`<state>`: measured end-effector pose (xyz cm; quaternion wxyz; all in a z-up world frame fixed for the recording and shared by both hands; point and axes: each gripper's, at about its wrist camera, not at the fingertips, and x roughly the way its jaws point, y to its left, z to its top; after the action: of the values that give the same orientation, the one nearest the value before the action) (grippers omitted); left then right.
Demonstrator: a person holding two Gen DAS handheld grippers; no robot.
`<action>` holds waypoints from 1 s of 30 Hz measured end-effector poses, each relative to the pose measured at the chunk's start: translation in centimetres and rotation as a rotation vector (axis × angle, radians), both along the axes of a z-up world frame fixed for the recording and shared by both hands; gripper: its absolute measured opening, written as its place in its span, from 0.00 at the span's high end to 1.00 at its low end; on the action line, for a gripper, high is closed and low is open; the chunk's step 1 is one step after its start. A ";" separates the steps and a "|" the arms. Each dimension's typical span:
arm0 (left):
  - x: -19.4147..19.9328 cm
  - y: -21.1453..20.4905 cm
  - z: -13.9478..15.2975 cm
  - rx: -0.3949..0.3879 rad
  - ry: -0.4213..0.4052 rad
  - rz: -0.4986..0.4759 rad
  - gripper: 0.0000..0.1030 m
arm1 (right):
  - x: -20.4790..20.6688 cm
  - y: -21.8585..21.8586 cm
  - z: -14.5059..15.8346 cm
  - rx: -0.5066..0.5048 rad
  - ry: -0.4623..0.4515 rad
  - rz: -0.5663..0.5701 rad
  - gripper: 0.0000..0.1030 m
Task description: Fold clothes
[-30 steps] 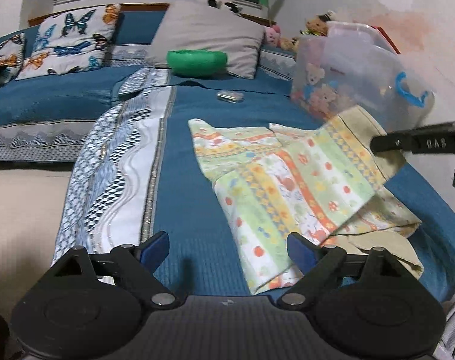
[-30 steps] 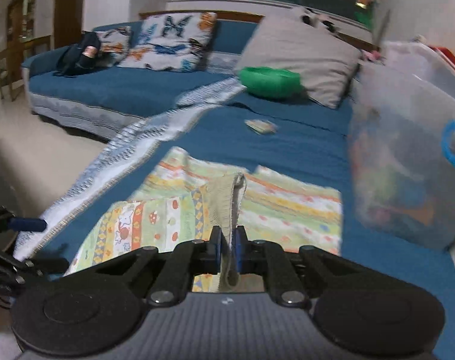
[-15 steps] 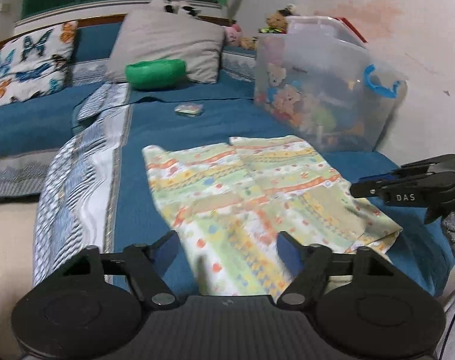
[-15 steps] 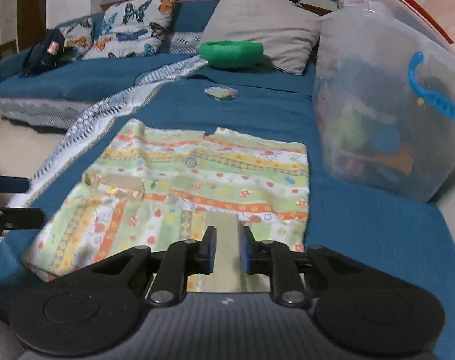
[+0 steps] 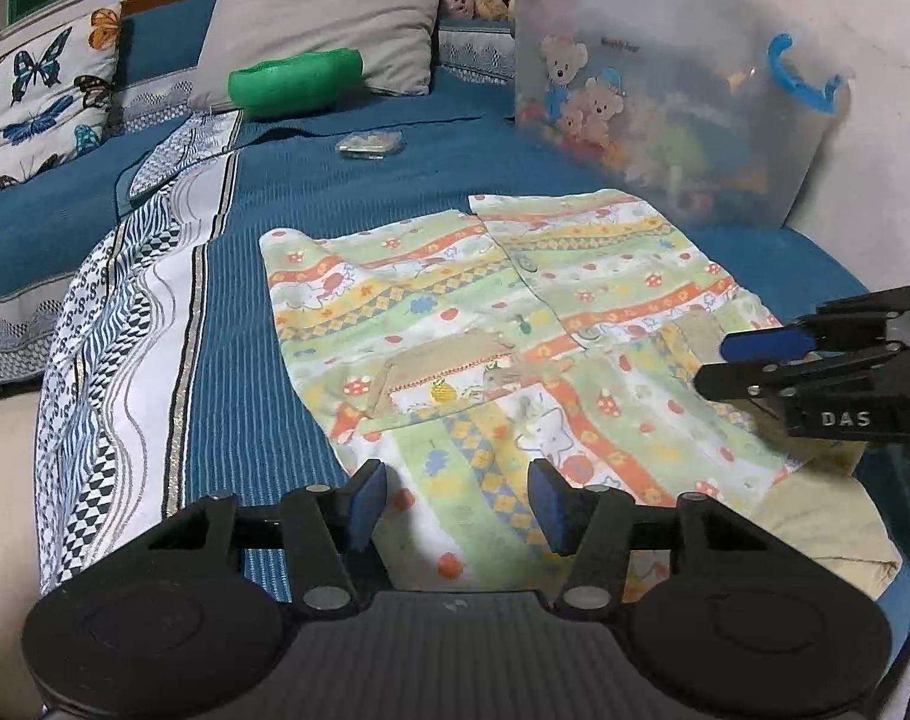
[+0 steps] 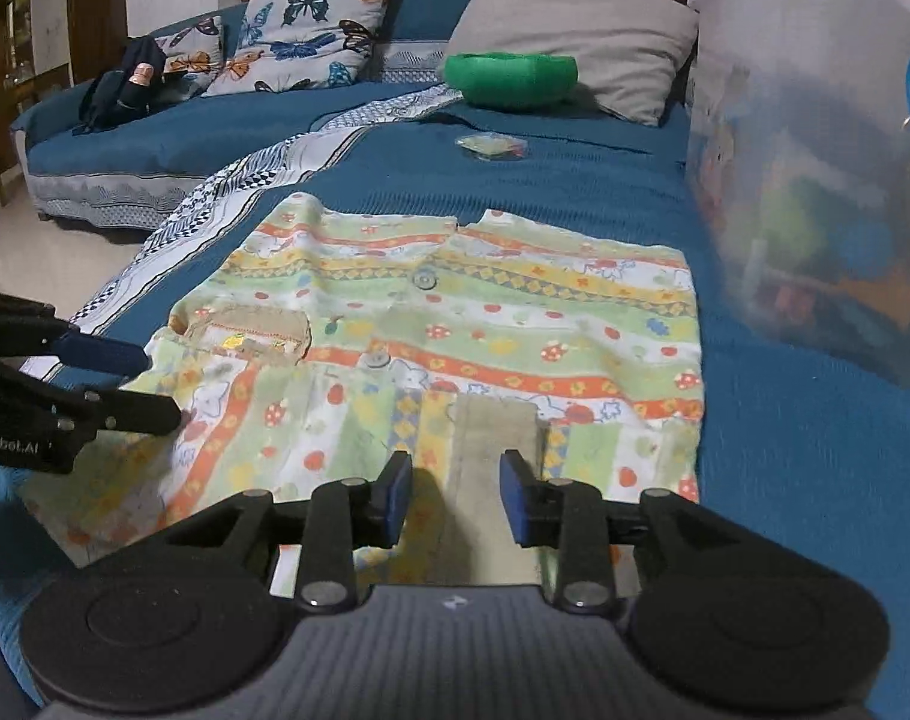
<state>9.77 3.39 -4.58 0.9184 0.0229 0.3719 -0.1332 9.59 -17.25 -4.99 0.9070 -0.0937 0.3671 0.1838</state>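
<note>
My left claw point(image 5: 452, 495) was released, pads spread over the near hem of the patterned child's shirt point(image 5: 514, 324), gripping nothing. My right claw point(image 6: 453, 495) was released too, pads apart either side of a beige cuff point(image 6: 493, 426) without clamping it. Shirt lay flat on the blue sofa cover point(image 5: 347, 198), near the clear toy bin point(image 5: 664, 96).

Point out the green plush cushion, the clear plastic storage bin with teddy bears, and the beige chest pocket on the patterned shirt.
green plush cushion point(image 5: 296, 83): left wrist view, middle of its front face.
clear plastic storage bin point(image 5: 652, 48): left wrist view, upper front wall.
beige chest pocket point(image 6: 251, 331): right wrist view, centre of the pocket.
</note>
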 end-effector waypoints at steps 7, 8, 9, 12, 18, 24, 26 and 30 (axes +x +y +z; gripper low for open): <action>-0.5 -0.8 0.3 0.050 0.008 0.003 0.44 | -1.5 -0.4 -0.2 -0.018 0.000 0.013 0.65; -0.6 -0.9 0.4 0.055 0.012 0.007 0.43 | -1.7 -0.4 -0.1 -0.025 -0.007 0.012 0.64; -0.7 -1.0 0.6 0.059 0.012 0.006 0.42 | -2.1 -0.4 0.1 -0.027 -0.016 0.011 0.63; -1.4 -1.6 1.1 0.068 0.011 -0.017 0.42 | -3.1 -0.6 0.6 -0.010 -0.032 0.011 0.59; -2.9 -3.3 2.3 0.062 0.033 -0.136 0.37 | -4.7 -0.7 0.4 -0.039 -0.035 0.020 0.52; -3.9 -5.1 2.9 0.065 0.100 -0.290 0.33 | -6.9 -1.8 2.1 -0.099 -0.063 0.047 0.46; -4.2 -5.5 2.9 0.054 0.138 -0.316 0.33 | -7.8 -2.5 2.5 -0.134 -0.068 0.057 0.45; -4.8 -5.7 2.7 0.029 0.214 -0.326 0.29 | -9.4 -3.5 2.6 -0.221 -0.065 0.081 0.36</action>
<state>5.01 -2.34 -1.87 0.8394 0.0818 0.4607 -0.2764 0.23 -20.78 -2.39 0.8945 -0.2139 0.3512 0.1757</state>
